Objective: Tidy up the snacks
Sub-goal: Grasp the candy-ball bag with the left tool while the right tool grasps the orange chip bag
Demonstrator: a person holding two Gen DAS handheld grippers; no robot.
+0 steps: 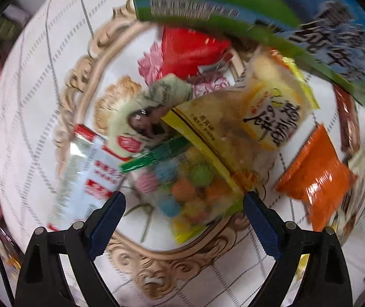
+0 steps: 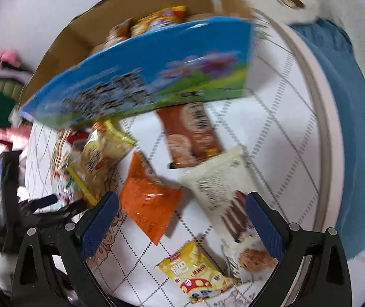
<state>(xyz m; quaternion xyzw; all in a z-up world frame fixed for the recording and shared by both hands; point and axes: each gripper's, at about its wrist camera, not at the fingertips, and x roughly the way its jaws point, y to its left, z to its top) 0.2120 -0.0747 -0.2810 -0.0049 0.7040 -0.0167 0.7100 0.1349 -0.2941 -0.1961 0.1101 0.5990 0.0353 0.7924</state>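
My left gripper (image 1: 183, 204) is open and empty above an ornate tray (image 1: 80, 76) piled with snacks: a clear bag of coloured candies (image 1: 187, 189), a yellow cracker pack (image 1: 274, 107), a red packet (image 1: 190, 51) and a white and red packet (image 1: 95, 168). My right gripper (image 2: 182, 207) is open and empty over loose snacks on the table: an orange packet (image 2: 146, 202), a brown biscuit pack (image 2: 192, 135), a white packet (image 2: 218, 181) and a yellow mushroom packet (image 2: 197, 273). The orange packet also shows in the left wrist view (image 1: 318, 176).
A blue and green carton (image 2: 141, 76) fronts an open cardboard box (image 2: 62, 41) that holds several snacks. The carton also shows in the left wrist view (image 1: 259, 12). The round table wears a white quilted cloth (image 2: 285, 117). A blue cloth (image 2: 354, 128) lies beyond its right edge.
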